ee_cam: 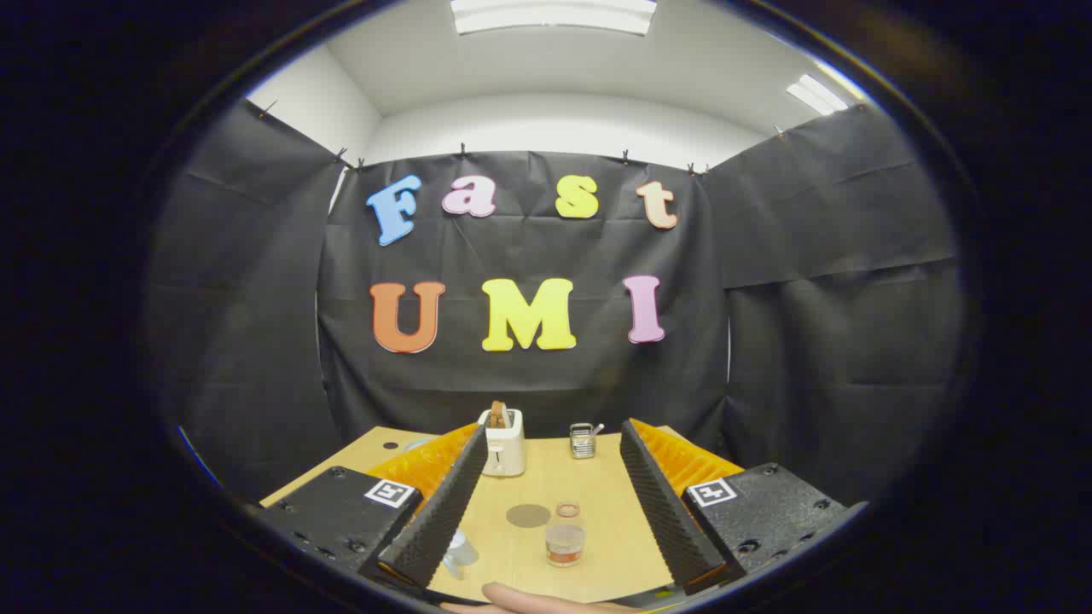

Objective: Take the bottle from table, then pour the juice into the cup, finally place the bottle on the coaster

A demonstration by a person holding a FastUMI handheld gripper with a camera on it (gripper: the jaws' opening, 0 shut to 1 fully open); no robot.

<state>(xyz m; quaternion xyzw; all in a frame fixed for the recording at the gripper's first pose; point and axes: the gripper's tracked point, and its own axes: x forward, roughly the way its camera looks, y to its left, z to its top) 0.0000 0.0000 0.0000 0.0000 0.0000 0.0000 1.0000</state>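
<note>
My gripper [554, 433] is open and held above the wooden table [597, 486], its two fingers spread wide with nothing between them. Below the gap, on the table, stands a small clear bottle [565, 539] with reddish-brown juice in its lower part. Just to its left and slightly farther lies a round grey coaster [528, 515]. A clear cup [461, 550] stands beside the inner edge of the left finger, partly hidden by it.
A white toaster [502, 448] with bread in it stands at the far side of the table. A small metal holder [583, 440] is to its right. Part of a person's hand [529, 600] shows at the near edge. Black cloth walls close the booth.
</note>
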